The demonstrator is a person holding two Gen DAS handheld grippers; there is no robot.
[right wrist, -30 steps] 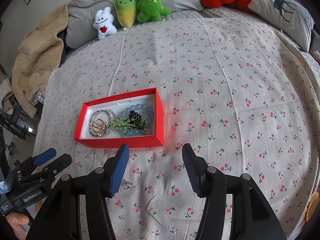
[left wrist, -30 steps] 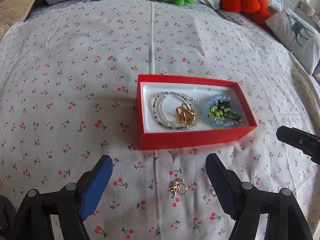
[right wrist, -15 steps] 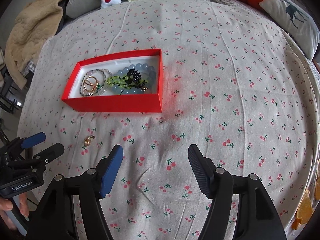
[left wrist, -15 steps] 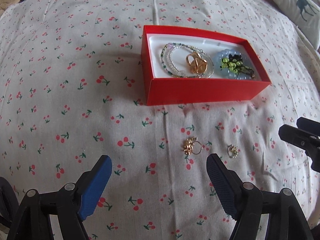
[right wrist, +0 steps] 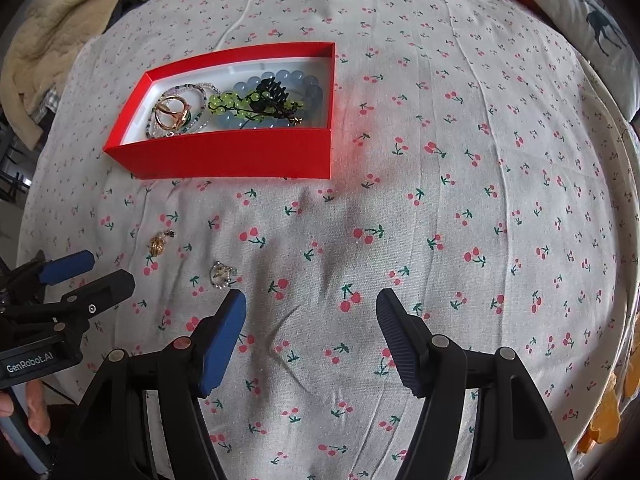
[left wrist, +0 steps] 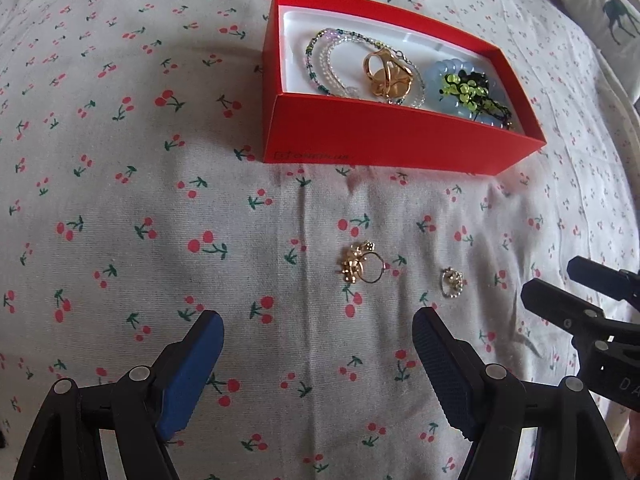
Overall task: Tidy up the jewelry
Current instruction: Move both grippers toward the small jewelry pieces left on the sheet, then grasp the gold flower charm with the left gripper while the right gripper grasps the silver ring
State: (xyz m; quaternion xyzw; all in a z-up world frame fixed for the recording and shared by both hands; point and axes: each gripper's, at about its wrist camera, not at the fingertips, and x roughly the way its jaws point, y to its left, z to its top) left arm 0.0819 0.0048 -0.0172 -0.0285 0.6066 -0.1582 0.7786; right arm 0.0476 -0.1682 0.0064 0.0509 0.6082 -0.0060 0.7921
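A red box with a white lining sits on the cherry-print bedspread. It holds beaded bracelets, gold rings and a blue bead bracelet with green beads. A gold flower ring and a small silver ring lie on the cloth in front of the box. My left gripper is open and empty, just short of the gold ring. My right gripper is open and empty, to the right of the silver ring.
The right gripper's fingers show at the right edge of the left wrist view. The left gripper shows at the left edge of the right wrist view. A beige blanket and pillows lie along the bed's far edges.
Both grippers have moved forward and lower toward the bedspread. The box and the two loose rings now look larger and closer. Both stay open.
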